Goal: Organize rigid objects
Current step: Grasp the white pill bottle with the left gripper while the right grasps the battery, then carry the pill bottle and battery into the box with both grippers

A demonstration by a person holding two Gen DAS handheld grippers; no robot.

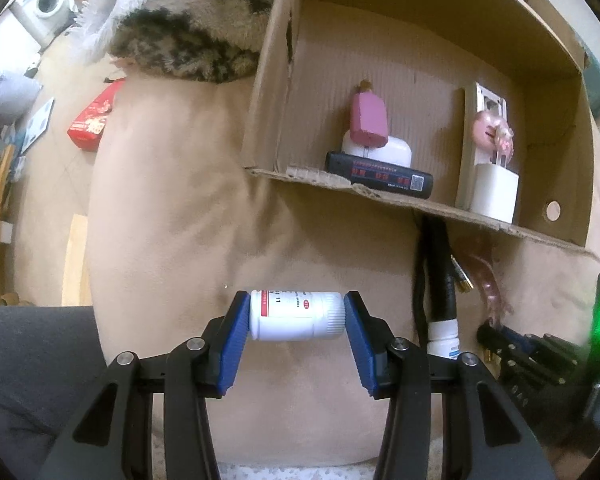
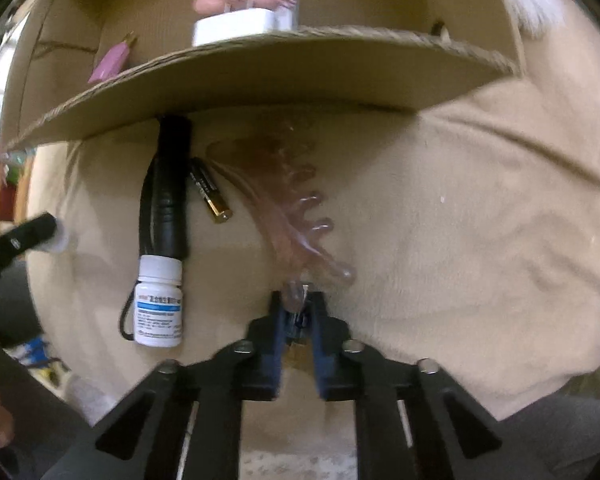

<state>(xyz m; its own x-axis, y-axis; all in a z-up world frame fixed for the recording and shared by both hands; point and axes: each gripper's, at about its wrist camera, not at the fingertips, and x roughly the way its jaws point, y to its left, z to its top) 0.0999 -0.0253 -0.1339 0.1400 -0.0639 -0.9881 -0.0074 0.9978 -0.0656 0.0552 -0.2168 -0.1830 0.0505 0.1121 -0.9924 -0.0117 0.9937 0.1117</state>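
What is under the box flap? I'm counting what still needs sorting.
Poking out from under the flap: a black tube, a battery and a clear hair clip. Their far ends are hidden beneath it.

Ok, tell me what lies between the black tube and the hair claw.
A battery, lying tilted on the beige cushion between the black tube and the hair claw. The right wrist view shows it best.

The cardboard box (image 1: 440, 60) lies open on the cushion (image 1: 180, 208). Inside it, a phone-like device (image 1: 380, 174) lies at the left with a charger (image 1: 384, 148) on top of it; a figurine package (image 1: 490, 152) stands to the right. In front of the box flap lie a flashlight (image 2: 170, 192), a battery (image 2: 212, 194) beside it (to its right) and a hair claw clip (image 2: 296, 204). A pill bottle (image 2: 159, 300) lies at the flashlight's near end.
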